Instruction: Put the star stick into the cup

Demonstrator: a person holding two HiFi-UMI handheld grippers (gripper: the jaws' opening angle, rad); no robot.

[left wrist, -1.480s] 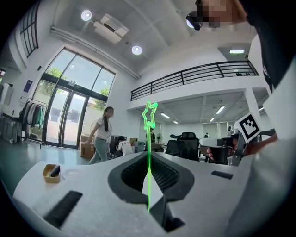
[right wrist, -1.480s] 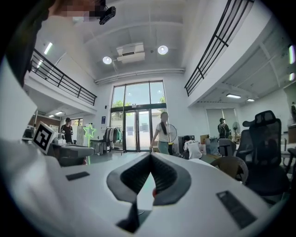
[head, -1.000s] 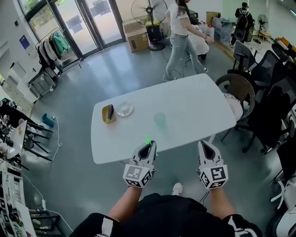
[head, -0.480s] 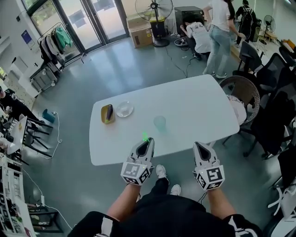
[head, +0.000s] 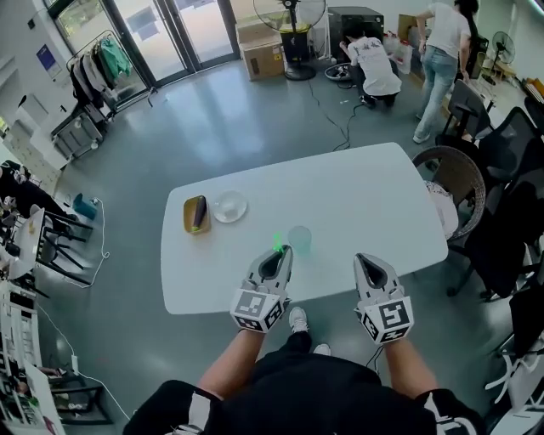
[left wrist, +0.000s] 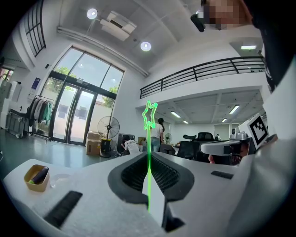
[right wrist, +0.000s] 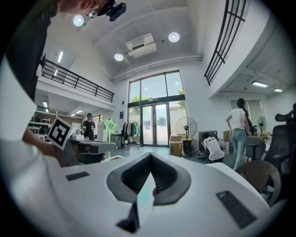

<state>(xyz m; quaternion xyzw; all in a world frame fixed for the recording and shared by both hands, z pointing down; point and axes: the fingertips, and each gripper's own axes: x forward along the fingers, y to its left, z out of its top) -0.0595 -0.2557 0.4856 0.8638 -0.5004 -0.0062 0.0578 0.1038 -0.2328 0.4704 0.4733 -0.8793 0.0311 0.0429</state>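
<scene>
My left gripper (head: 279,252) is shut on a thin green star stick (left wrist: 149,152) that stands upright between its jaws, the star (left wrist: 150,114) at the top. In the head view the green star (head: 277,243) shows just left of a clear greenish cup (head: 299,240) that stands on the white table (head: 357,200). My right gripper (head: 367,262) is shut and holds nothing, to the right of the cup near the table's front edge. From the right gripper view the star stick (right wrist: 110,126) is seen at the left.
A yellow dish with a dark object (head: 196,213) and a clear glass saucer (head: 229,206) sit at the table's left end. Chairs (head: 459,174) stand to the right of the table. People (head: 441,38) and a fan (head: 299,17) are at the far side of the room.
Both grippers have moved forward over the table's front edge. The star stick has come up close beside the cup. The people in the background have walked to the right.
</scene>
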